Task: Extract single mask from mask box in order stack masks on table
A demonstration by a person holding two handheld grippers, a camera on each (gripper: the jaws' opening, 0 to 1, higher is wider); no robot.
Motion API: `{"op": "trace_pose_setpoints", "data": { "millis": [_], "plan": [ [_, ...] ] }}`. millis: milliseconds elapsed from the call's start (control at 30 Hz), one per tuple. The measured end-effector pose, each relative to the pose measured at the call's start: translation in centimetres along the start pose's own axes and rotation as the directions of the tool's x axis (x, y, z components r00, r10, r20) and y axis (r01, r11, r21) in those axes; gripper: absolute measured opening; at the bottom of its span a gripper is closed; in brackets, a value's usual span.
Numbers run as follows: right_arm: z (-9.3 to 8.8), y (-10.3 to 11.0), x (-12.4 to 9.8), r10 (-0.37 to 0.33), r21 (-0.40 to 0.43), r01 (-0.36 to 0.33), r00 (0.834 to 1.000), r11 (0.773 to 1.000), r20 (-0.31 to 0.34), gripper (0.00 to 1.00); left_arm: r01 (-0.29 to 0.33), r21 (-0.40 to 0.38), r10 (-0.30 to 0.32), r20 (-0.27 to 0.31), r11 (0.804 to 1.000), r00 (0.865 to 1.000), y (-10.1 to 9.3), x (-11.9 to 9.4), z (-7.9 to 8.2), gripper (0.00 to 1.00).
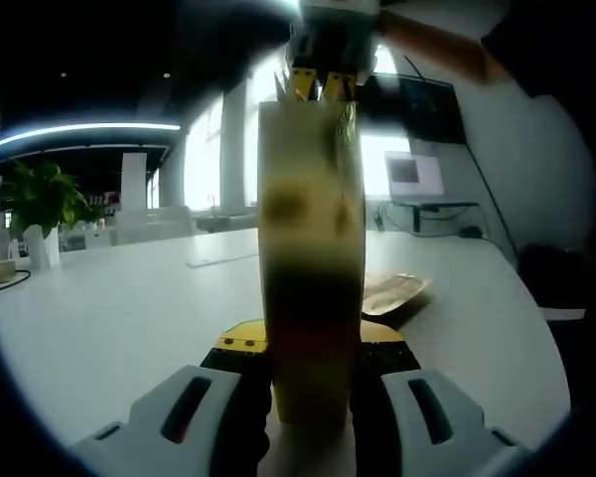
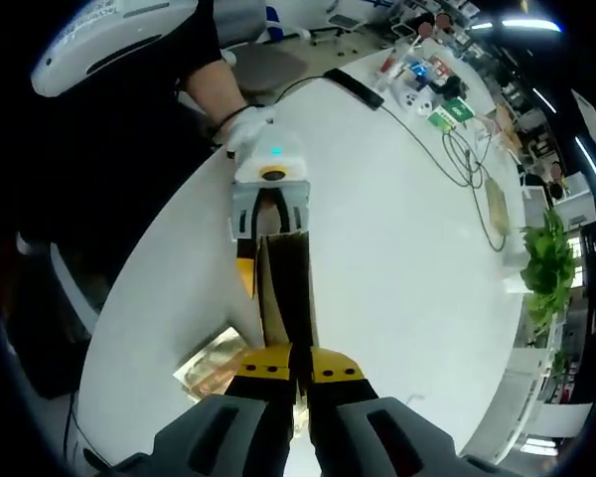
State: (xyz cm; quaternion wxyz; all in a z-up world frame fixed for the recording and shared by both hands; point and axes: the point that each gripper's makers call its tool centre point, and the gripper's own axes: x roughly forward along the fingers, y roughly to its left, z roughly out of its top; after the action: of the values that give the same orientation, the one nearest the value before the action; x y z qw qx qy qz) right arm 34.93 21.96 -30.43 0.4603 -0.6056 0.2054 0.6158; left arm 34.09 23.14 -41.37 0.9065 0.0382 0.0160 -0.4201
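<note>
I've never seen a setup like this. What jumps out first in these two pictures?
First comes the tall yellowish mask box, standing upright on the white table and held between the jaws of the left gripper. From above, the right gripper is closed at the box's top edge. The left gripper faces it from the far side, a gloved hand behind it. Far along the table stands a green plant.
</note>
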Motion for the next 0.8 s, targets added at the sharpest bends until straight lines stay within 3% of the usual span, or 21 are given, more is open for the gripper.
{"op": "trace_pose_setpoints", "data": {
  "millis": [800],
  "plan": [
    [0.1, -0.2, 1.2, 0.019, -0.044, -0.021, 0.999, 0.999, -0.03, 0.0, -0.001, 0.0, 0.001, 0.002, 1.0, 1.0, 0.0, -0.1, 0.0, 0.2]
  ]
}}
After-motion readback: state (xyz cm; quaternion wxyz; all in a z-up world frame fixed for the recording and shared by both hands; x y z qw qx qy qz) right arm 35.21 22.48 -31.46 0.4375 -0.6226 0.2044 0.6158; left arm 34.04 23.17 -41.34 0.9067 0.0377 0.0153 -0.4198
